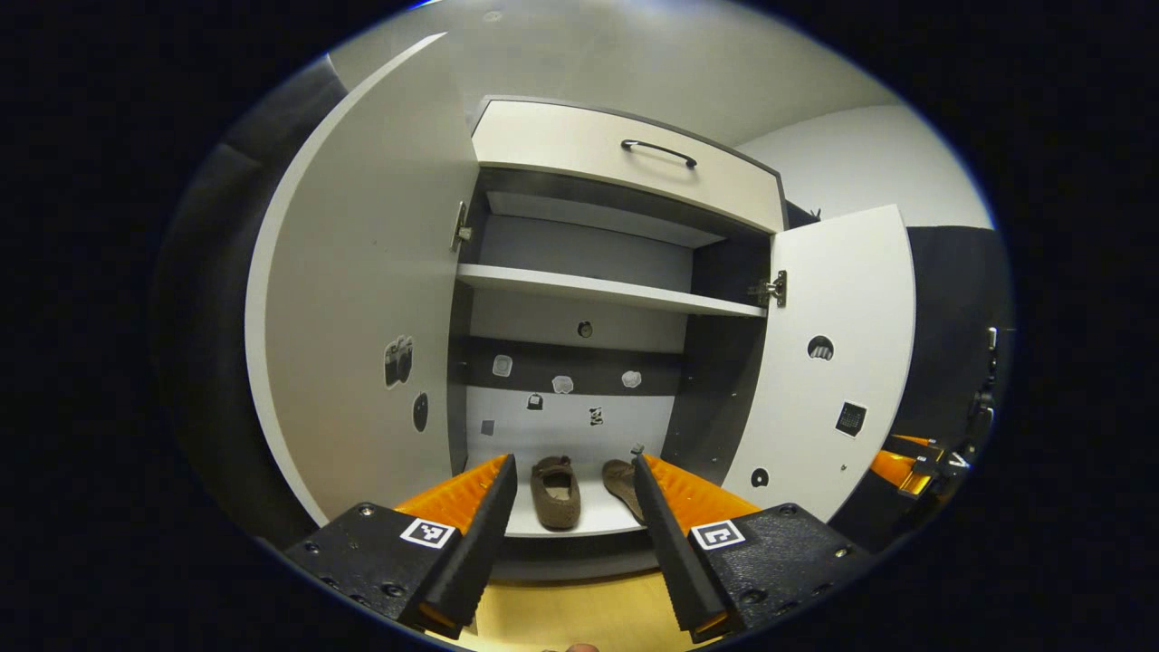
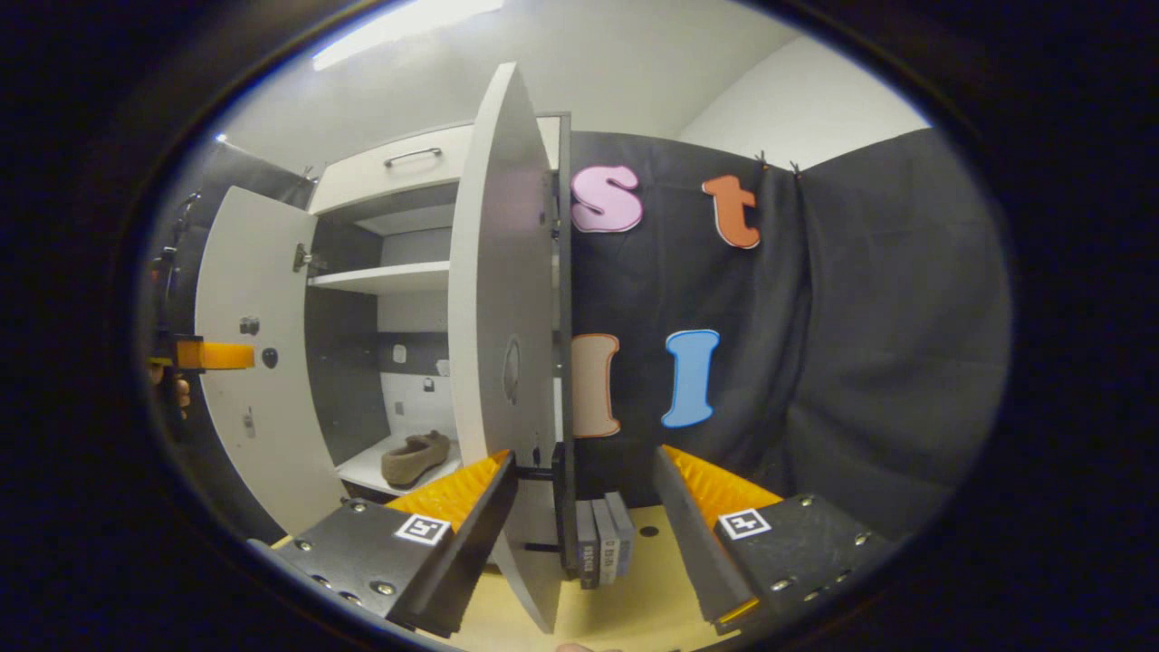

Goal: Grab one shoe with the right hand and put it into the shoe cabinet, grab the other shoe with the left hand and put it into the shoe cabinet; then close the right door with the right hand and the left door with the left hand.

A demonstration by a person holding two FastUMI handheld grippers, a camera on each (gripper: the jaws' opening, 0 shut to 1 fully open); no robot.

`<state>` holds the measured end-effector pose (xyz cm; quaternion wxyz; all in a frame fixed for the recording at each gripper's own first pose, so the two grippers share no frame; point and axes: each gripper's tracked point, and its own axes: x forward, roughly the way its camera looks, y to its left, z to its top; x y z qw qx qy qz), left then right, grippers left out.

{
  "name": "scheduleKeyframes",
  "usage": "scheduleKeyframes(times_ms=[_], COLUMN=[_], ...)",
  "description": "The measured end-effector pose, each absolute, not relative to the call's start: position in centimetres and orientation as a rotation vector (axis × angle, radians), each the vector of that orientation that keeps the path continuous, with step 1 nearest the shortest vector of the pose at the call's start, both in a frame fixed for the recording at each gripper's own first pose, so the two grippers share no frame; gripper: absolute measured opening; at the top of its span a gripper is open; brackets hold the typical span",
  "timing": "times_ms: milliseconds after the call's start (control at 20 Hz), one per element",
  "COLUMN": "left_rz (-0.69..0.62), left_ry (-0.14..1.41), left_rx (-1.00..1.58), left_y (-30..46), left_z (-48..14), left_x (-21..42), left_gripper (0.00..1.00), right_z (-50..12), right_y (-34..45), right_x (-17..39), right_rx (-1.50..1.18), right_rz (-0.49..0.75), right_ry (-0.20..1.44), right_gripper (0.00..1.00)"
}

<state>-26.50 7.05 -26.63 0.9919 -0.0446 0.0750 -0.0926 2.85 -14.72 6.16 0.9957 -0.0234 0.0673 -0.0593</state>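
White walls (image 1: 869,163) and ceiling, a light strip (image 2: 407,27) overhead, black cloth (image 2: 860,317) past the tongs, pale wooden floor (image 1: 579,616) underneath.

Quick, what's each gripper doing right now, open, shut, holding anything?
Left gripper: open, holding nothing, facing the shoes in the cabinet.
Right gripper: open, holding nothing, its fingers either side of the right door edge.

Two shoes lying in the open shoe cabinet (image 1: 625,163).
Left shoe (image 1: 555,492) and right shoe (image 1: 621,482) are sitting side by side on the bottom shelf (image 1: 579,518), between both open doors.
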Motion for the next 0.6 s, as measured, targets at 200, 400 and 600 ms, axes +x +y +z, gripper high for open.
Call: scheduleKeyframes(times_ms=[200, 400, 600], left_rz=[-0.177, -0.152, -0.113], left_ry=[0.15, 0.159, 0.136], left_rx=[-0.106, -0.098, -0.087], left_y=[7.5, 9.2, 11.0], left_z=[-26.6, -26.6, -25.6], left_x=[-27.5, -28.9, -30.2], left_gripper=[0.8, 0.8, 0.8], right_z=[5.5, 4.7, 3.7], right_y=[-10.9, -7.5, -4.5], right_x=[4.3, 6.2, 7.7], right_rx=[-0.028, -0.03, 0.009], right_rz=[-0.006, 0.07, 0.154], right_ry=[0.143, 0.152, 0.177], right_gripper=[0.89, 0.88, 0.92])
